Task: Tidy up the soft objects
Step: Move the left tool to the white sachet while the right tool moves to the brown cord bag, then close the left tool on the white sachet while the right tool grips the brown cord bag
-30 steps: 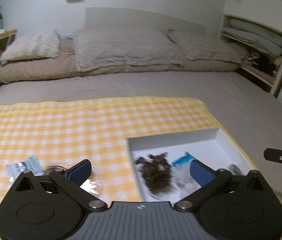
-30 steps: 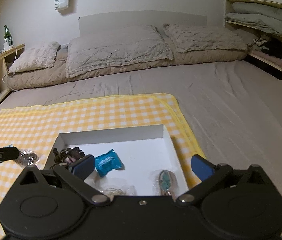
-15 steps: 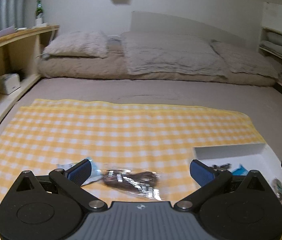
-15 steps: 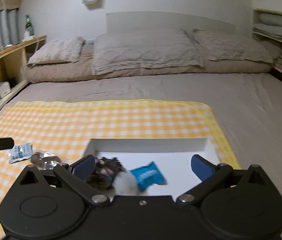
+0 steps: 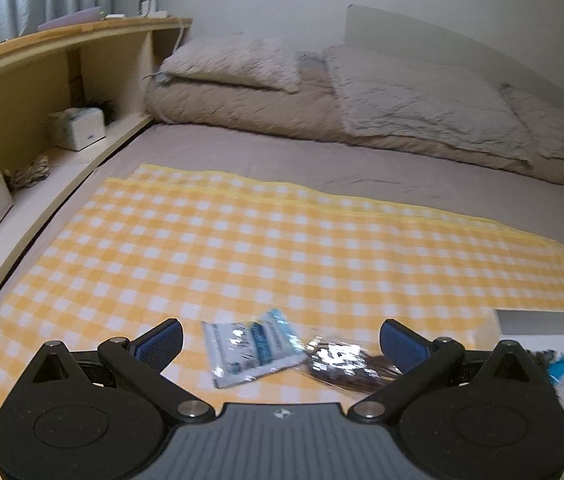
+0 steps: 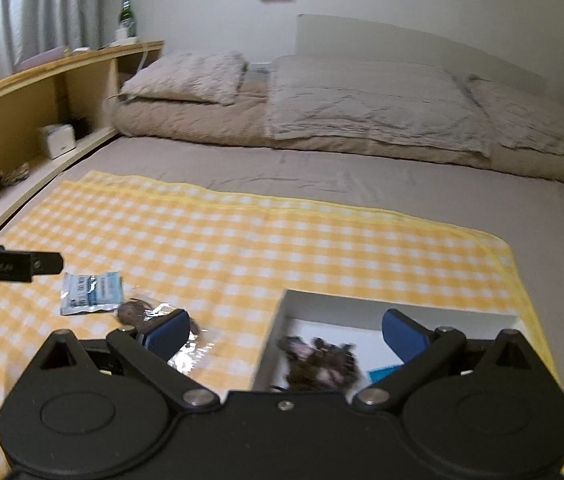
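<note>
A grey bed [image 5: 282,160] is covered in part by a yellow checked cloth [image 5: 282,248]. A white box [image 6: 402,312] is set on the cloth's right end, and a dark fuzzy object [image 6: 318,364] and a blue packet [image 6: 382,374] are kept inside it. On the cloth, a white-and-blue sachet [image 5: 250,346] is overlapped by a clear bag of dark pieces [image 5: 346,362]. Both are framed by the left gripper [image 5: 280,338], held spread and empty. The right gripper [image 6: 286,334] is likewise spread wide, poised over the box's left wall.
</note>
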The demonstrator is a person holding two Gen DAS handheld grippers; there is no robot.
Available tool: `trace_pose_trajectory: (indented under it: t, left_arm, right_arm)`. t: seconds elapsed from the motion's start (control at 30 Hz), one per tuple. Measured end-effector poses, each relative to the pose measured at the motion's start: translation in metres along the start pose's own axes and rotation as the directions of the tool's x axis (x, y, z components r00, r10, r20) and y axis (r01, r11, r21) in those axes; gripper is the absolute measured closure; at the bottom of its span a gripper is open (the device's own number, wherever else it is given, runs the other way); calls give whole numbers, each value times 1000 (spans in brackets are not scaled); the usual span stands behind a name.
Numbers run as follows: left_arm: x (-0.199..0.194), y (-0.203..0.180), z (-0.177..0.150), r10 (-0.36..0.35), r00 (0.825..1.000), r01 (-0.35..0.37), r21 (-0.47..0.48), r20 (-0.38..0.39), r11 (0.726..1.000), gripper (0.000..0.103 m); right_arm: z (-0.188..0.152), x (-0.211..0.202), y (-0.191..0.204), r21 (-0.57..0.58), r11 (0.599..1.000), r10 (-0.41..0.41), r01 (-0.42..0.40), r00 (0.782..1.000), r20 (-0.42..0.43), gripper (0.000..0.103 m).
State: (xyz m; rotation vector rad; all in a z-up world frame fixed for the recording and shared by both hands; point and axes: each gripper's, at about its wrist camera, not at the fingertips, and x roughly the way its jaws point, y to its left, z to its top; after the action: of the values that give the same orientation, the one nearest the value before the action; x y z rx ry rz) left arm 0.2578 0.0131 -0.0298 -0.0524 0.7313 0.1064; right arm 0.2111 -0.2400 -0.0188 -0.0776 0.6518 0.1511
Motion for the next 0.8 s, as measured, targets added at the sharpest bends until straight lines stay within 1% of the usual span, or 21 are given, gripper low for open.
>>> trace_pose_trajectory:
  t: [0.1,0.2,0.33,0.43,0.6,0.67,0.8]
  left_arm:
    - [16,1,7,35,999,-35,31,0,999,0]
    - [38,-1,11,46,999,-44,53,-29,998,0]
    - [70,0,7,21,996,-20,11,-87,1000,0]
    - [92,-1,3,26,993,-25,4,-118,1000,0]
    - [125,-7,-2,58,985,-54,27,-165,998,0]
    - [134,-8,-4,82,982,-76,38,-171,996,0]
    - [148,-8,-5,123,978,-115,60,-170,992,0]
  right_arm:
    - [3,17,13,-22,1000,12,-12,1000,-12,0]
    - [5,33,23,-34,999,9,-10,1000,-25,0]
    - [6,60,35,-62,998,-1,-2,999,-51,0]
    - [8,80,44,-99,995,-14,8,998,-64,0]
    - [15,110,58,-187,981,-59,44,996,-74,0]
    - [16,123,63,-227,972,-79,57,993,-89,0]
    - [14,148,72,-279,959,-87,53,990,-110,0]
